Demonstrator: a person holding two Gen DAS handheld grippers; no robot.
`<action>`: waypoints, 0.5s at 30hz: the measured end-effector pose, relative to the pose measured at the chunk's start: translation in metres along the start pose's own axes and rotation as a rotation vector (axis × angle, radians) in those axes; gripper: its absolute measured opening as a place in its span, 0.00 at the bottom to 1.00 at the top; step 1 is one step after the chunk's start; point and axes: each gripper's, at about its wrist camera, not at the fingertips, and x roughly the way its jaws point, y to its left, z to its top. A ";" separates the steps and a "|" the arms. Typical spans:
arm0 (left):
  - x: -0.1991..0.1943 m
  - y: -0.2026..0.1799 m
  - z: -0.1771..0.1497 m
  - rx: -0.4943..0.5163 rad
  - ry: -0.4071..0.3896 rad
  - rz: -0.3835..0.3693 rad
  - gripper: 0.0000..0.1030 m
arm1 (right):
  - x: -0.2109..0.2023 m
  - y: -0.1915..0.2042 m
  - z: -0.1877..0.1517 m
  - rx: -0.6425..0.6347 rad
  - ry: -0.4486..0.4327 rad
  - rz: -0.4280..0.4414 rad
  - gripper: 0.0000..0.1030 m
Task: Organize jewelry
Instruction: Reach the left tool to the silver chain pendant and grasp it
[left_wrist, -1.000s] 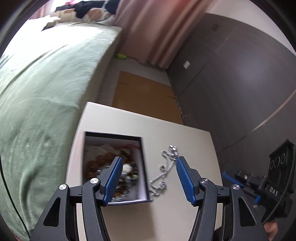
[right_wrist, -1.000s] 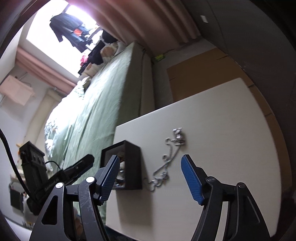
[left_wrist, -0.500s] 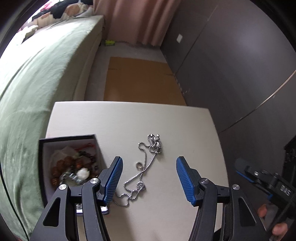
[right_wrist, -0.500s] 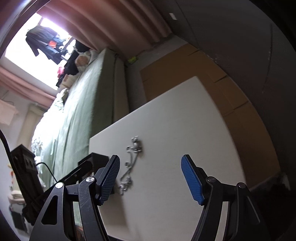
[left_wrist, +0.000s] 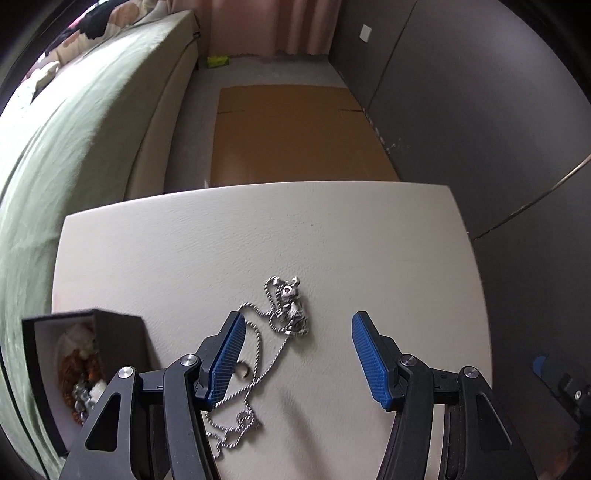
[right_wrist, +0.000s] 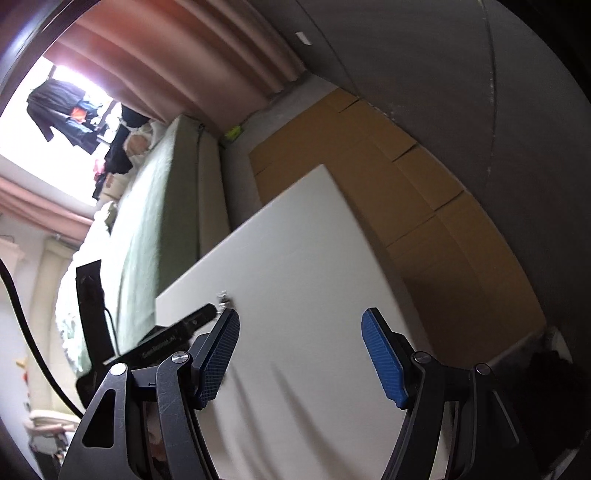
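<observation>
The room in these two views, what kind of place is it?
Most likely a bedroom: a bed with a green cover runs beside the small white table, pink curtains hang at the window, and clothes hang outside it.

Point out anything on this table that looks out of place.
The silver chain necklace with its pendant lies loose and tangled on the white table, outside the open black jewelry box. A small ring sits loose beside it.
</observation>
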 end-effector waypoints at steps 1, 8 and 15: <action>0.005 -0.002 0.001 0.001 0.011 0.019 0.59 | 0.002 -0.003 0.000 0.001 0.005 -0.014 0.67; 0.034 -0.012 0.004 0.008 0.035 0.093 0.59 | 0.004 -0.010 0.003 0.013 0.019 -0.034 0.67; 0.031 -0.015 -0.006 0.031 -0.008 0.105 0.24 | 0.000 -0.009 0.003 0.012 0.015 -0.012 0.67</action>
